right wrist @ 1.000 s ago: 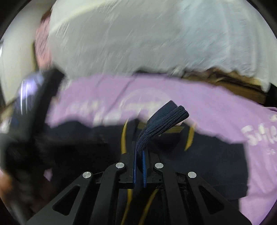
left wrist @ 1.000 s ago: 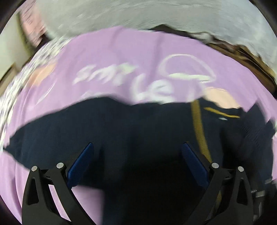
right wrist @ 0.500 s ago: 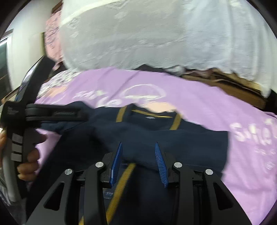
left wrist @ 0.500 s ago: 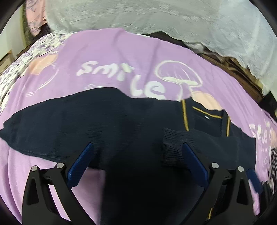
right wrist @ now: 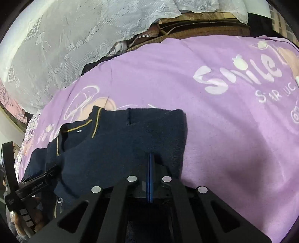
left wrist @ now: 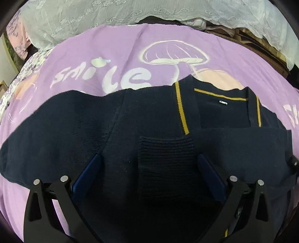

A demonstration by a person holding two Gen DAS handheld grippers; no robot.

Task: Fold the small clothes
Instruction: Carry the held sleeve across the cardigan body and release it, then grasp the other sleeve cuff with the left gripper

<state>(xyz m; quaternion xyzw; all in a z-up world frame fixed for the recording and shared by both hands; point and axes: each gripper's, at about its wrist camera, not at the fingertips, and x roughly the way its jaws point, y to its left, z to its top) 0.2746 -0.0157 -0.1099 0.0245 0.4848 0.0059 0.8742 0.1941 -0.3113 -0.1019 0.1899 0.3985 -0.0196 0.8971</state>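
A navy knit cardigan (left wrist: 142,119) with mustard trim lies flat on a purple blanket (left wrist: 115,46). One sleeve is folded across the body, and its ribbed cuff (left wrist: 166,153) lies between my left fingers. My left gripper (left wrist: 149,168) is open just above the cardigan and holds nothing. In the right wrist view the cardigan (right wrist: 119,138) lies with its right edge folded. My right gripper (right wrist: 150,164) has its pads pressed together over that folded edge; no cloth shows between them. The left gripper (right wrist: 28,187) shows at the far left of that view.
The purple blanket (right wrist: 214,121) carries white "smile" lettering and a mushroom print. White lace fabric (left wrist: 93,16) and a brown wooden edge (right wrist: 196,24) lie behind it. A floral cloth (left wrist: 24,69) lies at the left.
My right gripper let go of the ribbed cuff, opened, then shut again empty. The sleeve now lies folded across the cardigan. My left gripper stayed open and moved in over the garment.
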